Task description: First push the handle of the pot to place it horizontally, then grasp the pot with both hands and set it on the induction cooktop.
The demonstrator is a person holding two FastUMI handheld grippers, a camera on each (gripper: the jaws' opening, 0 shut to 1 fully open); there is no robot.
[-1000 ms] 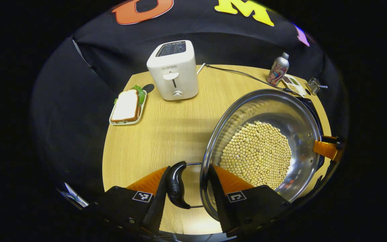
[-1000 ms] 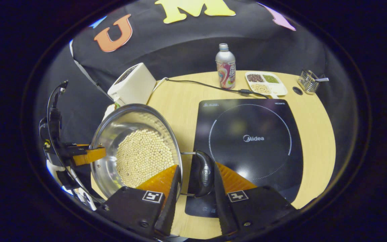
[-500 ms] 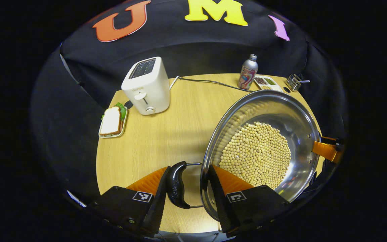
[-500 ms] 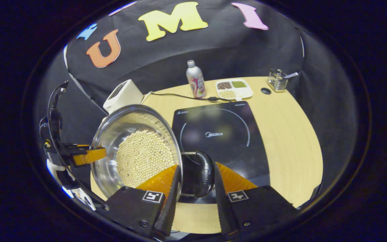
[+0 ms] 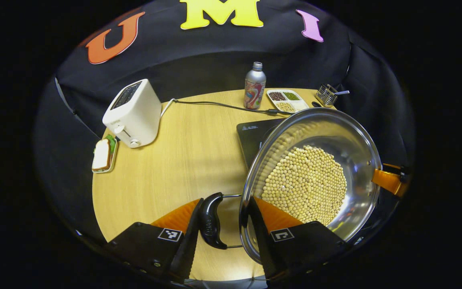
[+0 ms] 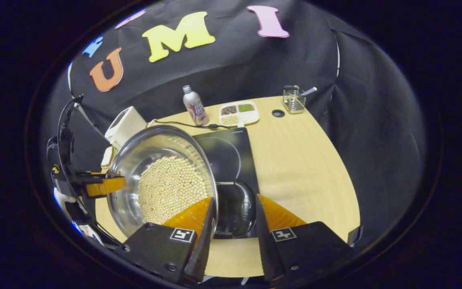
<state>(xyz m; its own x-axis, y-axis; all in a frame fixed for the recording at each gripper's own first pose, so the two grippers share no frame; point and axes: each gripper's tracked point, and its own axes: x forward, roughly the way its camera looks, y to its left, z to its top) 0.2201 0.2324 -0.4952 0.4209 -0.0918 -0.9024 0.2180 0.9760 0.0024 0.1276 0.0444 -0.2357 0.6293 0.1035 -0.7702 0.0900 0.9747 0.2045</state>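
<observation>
A steel pot (image 5: 327,132) holding soybeans (image 5: 305,184) hangs above the table, carried between both grippers. My left gripper (image 5: 223,226) is shut on the pot's black side handle (image 5: 210,224) and rim, one finger outside the handle and one inside the pot. In the right gripper view my right gripper (image 6: 233,218) is shut the same way on the opposite handle (image 6: 245,208) of the pot (image 6: 142,148). The black induction cooktop (image 5: 253,134) lies partly under the pot; in the right gripper view the cooktop (image 6: 231,152) sits just behind and under the pot's right edge.
On the wooden table (image 5: 183,160) stand a white toaster (image 5: 132,112) and a sandwich plate (image 5: 102,154) at the left. A bottle (image 5: 254,86), a divided tray (image 5: 287,100), a wire basket (image 5: 327,94) and a power cable (image 5: 215,105) lie at the back.
Both grippers have carried the pot to the right and higher, so it now overlaps the cooktop. Their grip on the handles is unchanged.
</observation>
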